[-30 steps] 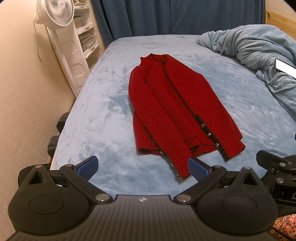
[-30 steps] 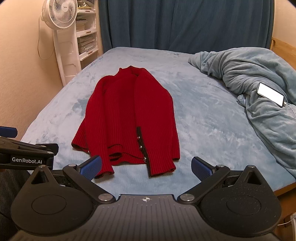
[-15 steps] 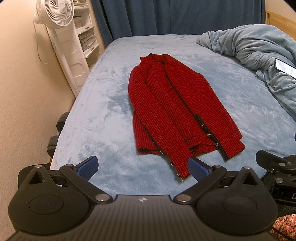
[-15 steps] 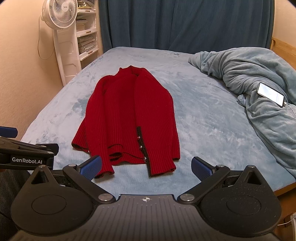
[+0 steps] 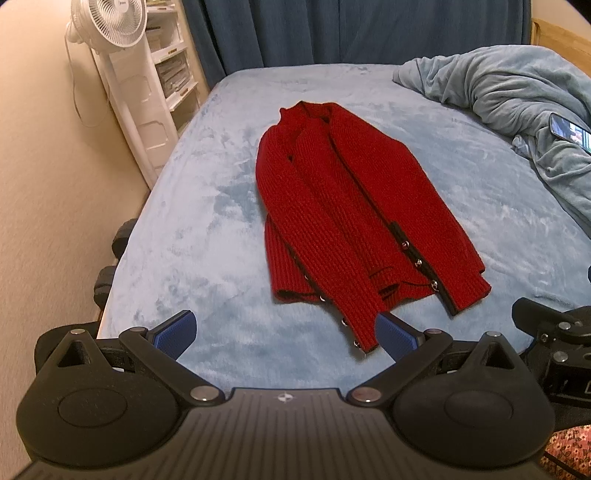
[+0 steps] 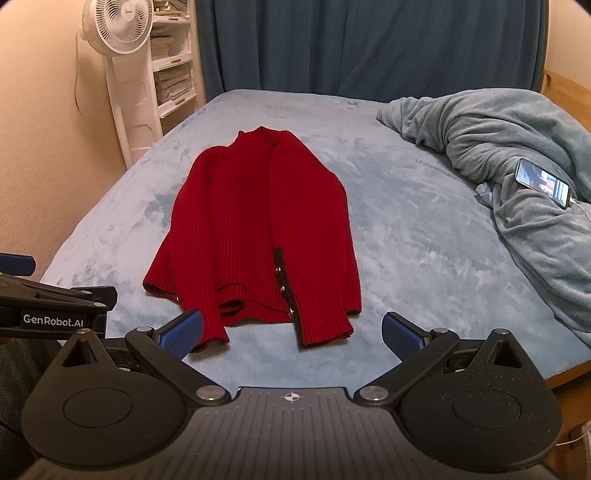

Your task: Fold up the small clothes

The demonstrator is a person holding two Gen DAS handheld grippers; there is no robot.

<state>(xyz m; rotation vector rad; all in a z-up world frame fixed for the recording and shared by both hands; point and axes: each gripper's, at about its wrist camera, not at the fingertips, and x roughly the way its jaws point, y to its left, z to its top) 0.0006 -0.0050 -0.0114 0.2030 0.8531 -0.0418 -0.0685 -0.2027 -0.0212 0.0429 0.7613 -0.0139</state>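
Pale blue fleece bed (image 5: 207,221) fills both views, w/ dark blue curtains (image 6: 369,48) at the far end and a white fan (image 6: 118,22) plus white shelving (image 6: 173,74) far left by the beige wall. Your red knit cardigan (image 5: 351,210) lies flat mid-bed, collar at the far end, hem toward you, both sleeves laid lengthwise over the body, black button band w/ metal snaps showing near the hem. A crumpled grey-blue blanket (image 6: 517,155) is heaped on the right, and a phone (image 6: 542,183) w/ lit screen rests on it.

You're holding the left gripper (image 5: 286,330) low at the near edge of the bed, pointing fwd along it; jaws are spread wide, nothing between them, and its right blue pad (image 5: 395,330) sits just beside the near sleeve cuff in that view. The right gripper (image 6: 291,330) is level too, aimed at the hem, jaws also wide apart and empty; its left pad (image 6: 183,328) overlaps the near-left cuff in view, contact unclear. Each gripper shows at the edge of the other's cam, side by side.
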